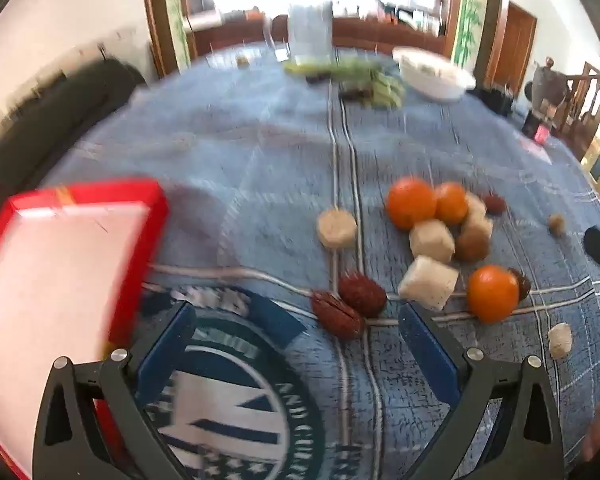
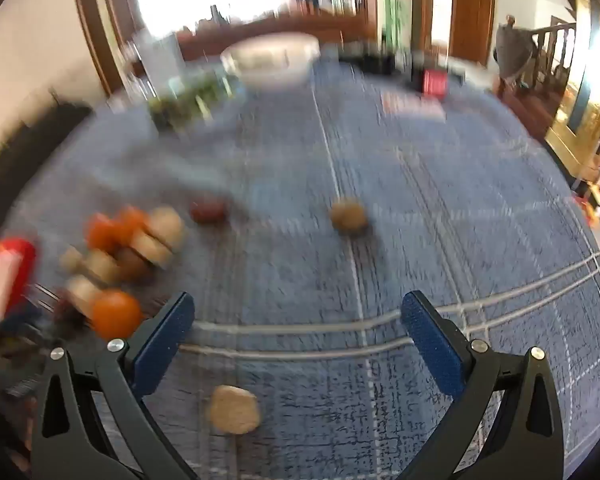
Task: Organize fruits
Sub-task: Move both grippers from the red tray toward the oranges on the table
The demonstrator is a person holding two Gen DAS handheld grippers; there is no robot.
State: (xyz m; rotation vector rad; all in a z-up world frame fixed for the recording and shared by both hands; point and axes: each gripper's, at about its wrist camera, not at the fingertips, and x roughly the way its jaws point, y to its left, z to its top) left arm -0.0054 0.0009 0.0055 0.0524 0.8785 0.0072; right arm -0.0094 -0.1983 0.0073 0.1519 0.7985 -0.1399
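Note:
In the left wrist view, loose fruit lies on a blue cloth: three oranges [image 1: 411, 208], pale peeled chunks [image 1: 429, 282], two red dates [image 1: 362, 294] and a pale round slice [image 1: 337, 228]. A red tray [image 1: 60, 248] with a white inside sits at the left. My left gripper [image 1: 296, 324] is open and empty, just short of the dates. In the blurred right wrist view, my right gripper [image 2: 298, 312] is open and empty above the cloth. A pale chunk [image 2: 234, 409] lies between its fingers, a brown fruit [image 2: 349, 216] ahead, and the fruit pile [image 2: 116, 314] to the left.
At the far end of the table stand a white bowl [image 1: 432, 72], green bananas [image 1: 380, 88] and a clear jug [image 1: 310, 28]. A small pale piece [image 1: 560, 340] and a brown one [image 1: 556, 224] lie at the right. A dark sofa [image 1: 40, 120] is at the left.

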